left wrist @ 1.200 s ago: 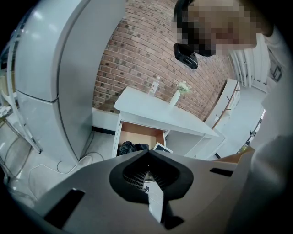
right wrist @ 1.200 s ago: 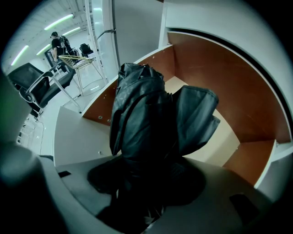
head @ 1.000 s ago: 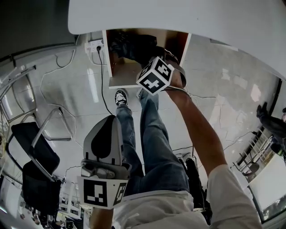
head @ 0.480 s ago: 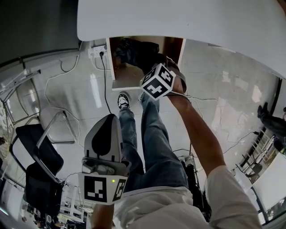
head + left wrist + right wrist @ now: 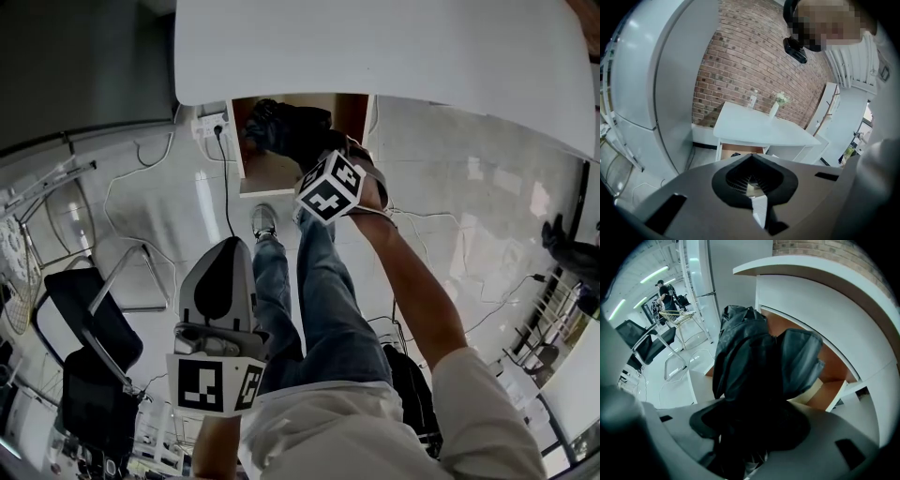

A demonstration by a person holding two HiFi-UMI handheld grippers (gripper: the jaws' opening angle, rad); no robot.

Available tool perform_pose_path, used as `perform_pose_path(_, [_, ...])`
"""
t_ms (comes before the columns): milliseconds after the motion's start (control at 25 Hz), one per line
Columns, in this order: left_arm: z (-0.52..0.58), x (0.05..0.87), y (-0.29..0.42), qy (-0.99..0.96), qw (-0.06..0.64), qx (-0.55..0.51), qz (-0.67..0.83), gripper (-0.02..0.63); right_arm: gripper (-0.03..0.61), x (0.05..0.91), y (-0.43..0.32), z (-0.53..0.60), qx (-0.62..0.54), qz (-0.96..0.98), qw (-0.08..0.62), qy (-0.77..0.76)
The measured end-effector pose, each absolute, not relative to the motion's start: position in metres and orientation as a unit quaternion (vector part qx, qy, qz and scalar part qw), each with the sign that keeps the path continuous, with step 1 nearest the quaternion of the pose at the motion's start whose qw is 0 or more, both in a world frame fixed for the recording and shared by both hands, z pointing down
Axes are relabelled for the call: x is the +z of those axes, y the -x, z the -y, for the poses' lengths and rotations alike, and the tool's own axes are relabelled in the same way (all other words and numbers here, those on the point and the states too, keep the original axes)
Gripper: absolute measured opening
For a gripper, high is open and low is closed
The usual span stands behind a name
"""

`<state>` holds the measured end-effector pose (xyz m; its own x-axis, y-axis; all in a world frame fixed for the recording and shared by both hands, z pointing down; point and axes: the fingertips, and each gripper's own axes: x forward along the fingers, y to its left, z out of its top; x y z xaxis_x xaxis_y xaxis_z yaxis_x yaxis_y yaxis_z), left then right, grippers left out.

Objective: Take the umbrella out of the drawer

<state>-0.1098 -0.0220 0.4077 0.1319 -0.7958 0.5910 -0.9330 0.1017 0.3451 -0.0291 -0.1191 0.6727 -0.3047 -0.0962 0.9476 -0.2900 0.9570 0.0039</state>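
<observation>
— Two sets of tongs show in the head view; what is each doing?
— The right tongs (image 5: 305, 150) reach under the white worktop (image 5: 394, 47) and pinch the black folded fabric umbrella (image 5: 281, 127), which sits over the mouth of the open wood-lined drawer (image 5: 267, 176). The left tongs (image 5: 228, 248) hang low and well apart from it, by the person's leg.
— And the left gripper view?
— There the left tongs (image 5: 752, 180) are pressed together with nothing between them. They face the worktop (image 5: 759, 126) and the drawer (image 5: 740, 149) from a distance.
— The right gripper view?
— The right tongs (image 5: 750, 427) are clamped on the umbrella (image 5: 754, 357), whose bunched fabric fills the middle, with the drawer (image 5: 829, 380) behind it.
— How far along, then?
— The grasp is done, I'd say, and the umbrella looks mostly raised out. Whether its far end is clear of the drawer I cannot tell. What's left is carrying it fully away.
</observation>
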Motion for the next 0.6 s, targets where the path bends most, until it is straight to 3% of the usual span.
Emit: perform_pose_path(600, [0.019, 0.369, 0.112, -0.67, 0.34, 0.099, 0.652, 0.012, 0.261, 0.611, 0.026, 0.106, 0.088, 0.815, 0.558, -0.128])
